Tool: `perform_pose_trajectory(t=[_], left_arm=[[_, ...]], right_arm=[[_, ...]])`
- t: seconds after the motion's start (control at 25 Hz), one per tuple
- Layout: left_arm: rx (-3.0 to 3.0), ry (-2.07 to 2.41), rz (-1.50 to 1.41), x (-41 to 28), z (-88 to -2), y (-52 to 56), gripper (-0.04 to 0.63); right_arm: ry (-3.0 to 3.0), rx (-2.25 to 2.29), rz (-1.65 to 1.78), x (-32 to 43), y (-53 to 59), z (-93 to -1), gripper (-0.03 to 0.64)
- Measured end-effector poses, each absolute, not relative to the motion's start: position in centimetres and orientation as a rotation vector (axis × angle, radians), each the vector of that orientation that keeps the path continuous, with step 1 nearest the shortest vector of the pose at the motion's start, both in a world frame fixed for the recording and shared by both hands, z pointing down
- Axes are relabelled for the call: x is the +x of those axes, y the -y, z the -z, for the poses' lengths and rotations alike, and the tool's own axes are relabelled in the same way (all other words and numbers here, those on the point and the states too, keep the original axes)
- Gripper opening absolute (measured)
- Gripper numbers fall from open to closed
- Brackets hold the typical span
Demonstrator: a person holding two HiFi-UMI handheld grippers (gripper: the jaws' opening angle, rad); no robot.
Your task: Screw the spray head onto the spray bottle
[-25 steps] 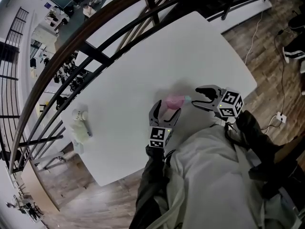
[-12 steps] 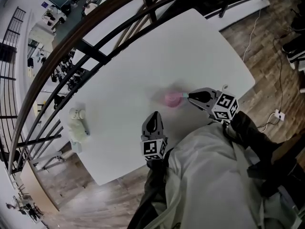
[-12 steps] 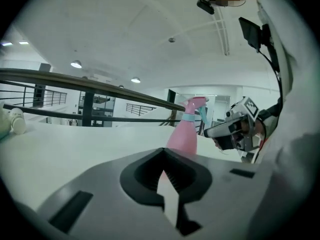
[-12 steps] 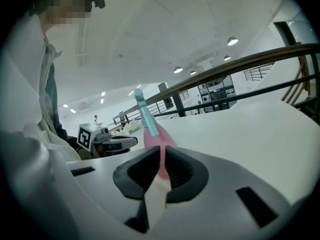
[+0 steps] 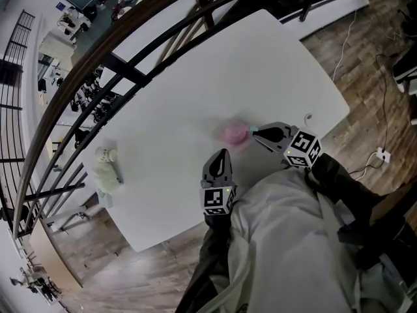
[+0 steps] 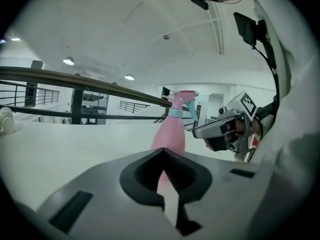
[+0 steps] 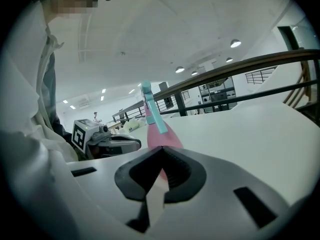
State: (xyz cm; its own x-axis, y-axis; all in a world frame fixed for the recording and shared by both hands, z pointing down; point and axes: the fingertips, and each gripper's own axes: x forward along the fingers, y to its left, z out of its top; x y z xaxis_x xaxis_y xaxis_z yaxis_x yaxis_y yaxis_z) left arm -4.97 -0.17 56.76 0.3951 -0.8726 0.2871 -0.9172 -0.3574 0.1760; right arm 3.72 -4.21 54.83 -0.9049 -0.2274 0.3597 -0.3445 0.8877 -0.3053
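The left gripper [image 5: 223,154] has its jaws closed together with nothing between them, and the right gripper [image 5: 256,134] is the same. The pink spray bottle [image 5: 233,134] stands upright on the white table [image 5: 195,77], just ahead of both grippers, with the spray head [image 6: 183,100] on top.

Pink bottle [image 5: 233,134] blurred — white object [image 5: 106,168] too small to identify.

The left gripper [image 6: 162,151] has its jaws pressed together with nothing between them. At twelve o'clock, a pink spray bottle [image 6: 169,134] stands upright on the white table [image 6: 75,144], its spray head [image 6: 182,100] on top. At two o'clock, the right gripper [image 6: 196,132] points at the bottle's neck.
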Motion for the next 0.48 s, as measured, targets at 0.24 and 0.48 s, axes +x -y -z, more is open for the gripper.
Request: perform_pose_trajectory(t=[0.24,0.48], left_arm=[[2.317,1.563,-0.206,-5.32,-57.08,0.18,0.005],[2.311,1.558,-0.223,-5.41,-57.60,0.18,0.005]], right_arm=[[2.727,0.416,-0.522,3.45,3.91,-55.25,-0.003],[2.718,0.420,-0.516,3.32,4.21,-55.41,-0.003]])
